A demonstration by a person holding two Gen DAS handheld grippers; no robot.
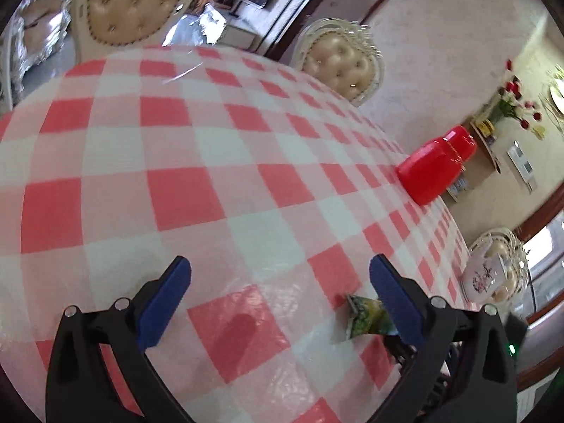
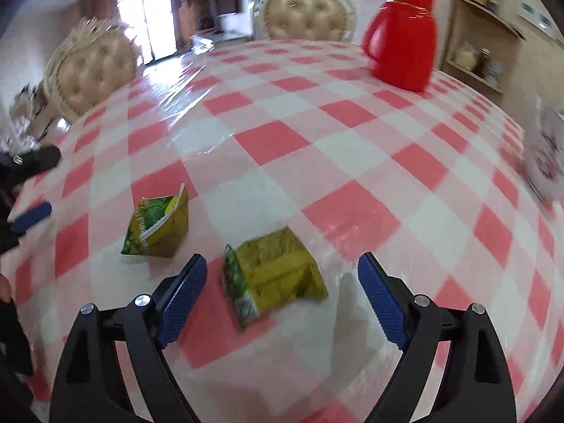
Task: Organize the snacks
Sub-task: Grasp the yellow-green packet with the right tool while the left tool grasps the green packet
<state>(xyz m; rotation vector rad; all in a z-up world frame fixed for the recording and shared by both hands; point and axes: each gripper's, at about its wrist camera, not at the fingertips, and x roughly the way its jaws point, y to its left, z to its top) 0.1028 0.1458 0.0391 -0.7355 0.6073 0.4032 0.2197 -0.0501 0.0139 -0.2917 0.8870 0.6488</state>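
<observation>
Checked tabletop (image 2: 282,148): two snack packets (image 2: 158,227) (image 2: 275,278) lie loose, ungathered; right gripper (image 2: 282,271) and left gripper (image 1: 280,275) released, empty.

Two close downward wrist views; shared checked table (image 1: 211,162)

A table (image 2: 352,134) under a red-and-white checked cloth, ringed by cream tufted chairs (image 2: 91,70). Beige walls, a wooden shelf (image 2: 472,35) with jars, and bright daylight through a glass door (image 2: 144,17).
</observation>
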